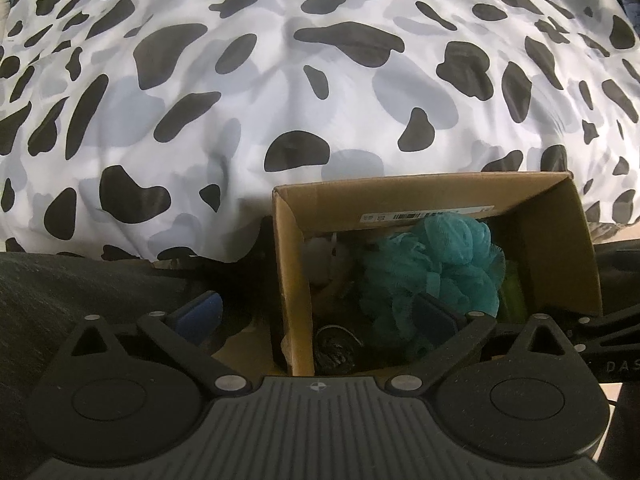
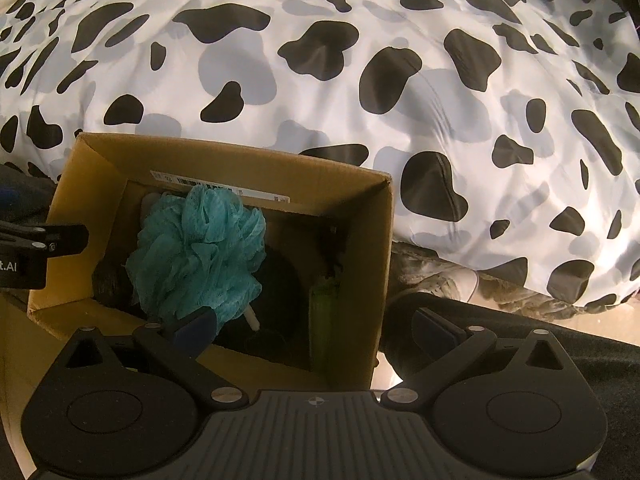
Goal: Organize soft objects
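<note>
Cardboard box [image 2: 224, 160] against cow-print bedding [image 2: 360, 60], teal loofah [image 2: 200, 252] inside, green bottle [image 2: 324, 312] beside

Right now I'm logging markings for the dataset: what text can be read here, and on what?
"DAS": on the right gripper, seen at the left view's edge; cut off.
"t.AI": on the left gripper, seen at the right view's edge; cut off.
White barcode label inside the cardboard box: too small to read.
</note>
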A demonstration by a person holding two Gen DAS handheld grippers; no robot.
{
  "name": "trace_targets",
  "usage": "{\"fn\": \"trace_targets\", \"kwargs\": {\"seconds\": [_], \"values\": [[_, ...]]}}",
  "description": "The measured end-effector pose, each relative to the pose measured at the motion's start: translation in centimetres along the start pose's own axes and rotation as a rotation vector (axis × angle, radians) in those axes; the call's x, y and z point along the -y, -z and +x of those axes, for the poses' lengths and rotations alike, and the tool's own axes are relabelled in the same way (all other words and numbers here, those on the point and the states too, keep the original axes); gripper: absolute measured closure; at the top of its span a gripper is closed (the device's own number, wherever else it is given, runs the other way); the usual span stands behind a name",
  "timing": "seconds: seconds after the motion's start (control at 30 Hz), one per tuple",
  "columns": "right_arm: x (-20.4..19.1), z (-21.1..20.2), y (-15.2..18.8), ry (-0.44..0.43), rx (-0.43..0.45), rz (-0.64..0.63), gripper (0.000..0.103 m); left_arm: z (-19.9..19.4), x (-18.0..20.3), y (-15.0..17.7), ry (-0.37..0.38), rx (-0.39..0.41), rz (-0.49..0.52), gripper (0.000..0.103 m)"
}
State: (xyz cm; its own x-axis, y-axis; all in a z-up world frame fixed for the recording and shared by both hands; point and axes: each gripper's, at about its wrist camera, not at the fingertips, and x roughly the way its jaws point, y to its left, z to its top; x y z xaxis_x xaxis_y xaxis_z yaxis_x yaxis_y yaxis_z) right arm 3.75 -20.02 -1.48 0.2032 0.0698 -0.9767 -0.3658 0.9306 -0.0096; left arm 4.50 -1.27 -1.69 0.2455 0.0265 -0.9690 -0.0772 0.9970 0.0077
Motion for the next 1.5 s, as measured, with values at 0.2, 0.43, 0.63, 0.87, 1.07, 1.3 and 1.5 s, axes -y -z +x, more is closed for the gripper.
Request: {"fn": "trace_targets", "kwargs": {"seconds": [0.2,0.43,0.63,0.87,1.07,1.3,1.5], "values": [[0.07,-0.14,-0.15,-0.002,0.010,0.004,0.000,0.02,0.07,0.00,0.003,-0.004,0.005,0.000],[-0.17,-0.05,-0.15,0.001,0.009,-0.002,0.000,-0.06,0.04,-0.07,0.009,-0.006,0.002,0.000],[-0.16,-0.04,-0.11,0.001,0.009,-0.010,0.000,0.05,0.06,-0.05,0.006,-0.012,0.002,0.000],[-0.15,-0.06,-0.12,0.001,0.009,-0.011,0.000,0.11,0.09,0.03,0.005,-0.014,0.004,0.000],[-0.16,-0.03,-0.12,0.001,0.010,-0.011,0.000,0.16,0.08,0.00,0.005,-0.016,0.003,0.000],[-0.16,-0.02,-0.12,0.001,0.009,-0.011,0.000,0.20,0.07,-0.01,0.003,-0.017,0.006,0.000],[-0.22,0.00,-0.13,0.002,0.009,-0.011,0.000,0.18,0.08,0.01,0.004,-0.018,0.006,0.000]]}}
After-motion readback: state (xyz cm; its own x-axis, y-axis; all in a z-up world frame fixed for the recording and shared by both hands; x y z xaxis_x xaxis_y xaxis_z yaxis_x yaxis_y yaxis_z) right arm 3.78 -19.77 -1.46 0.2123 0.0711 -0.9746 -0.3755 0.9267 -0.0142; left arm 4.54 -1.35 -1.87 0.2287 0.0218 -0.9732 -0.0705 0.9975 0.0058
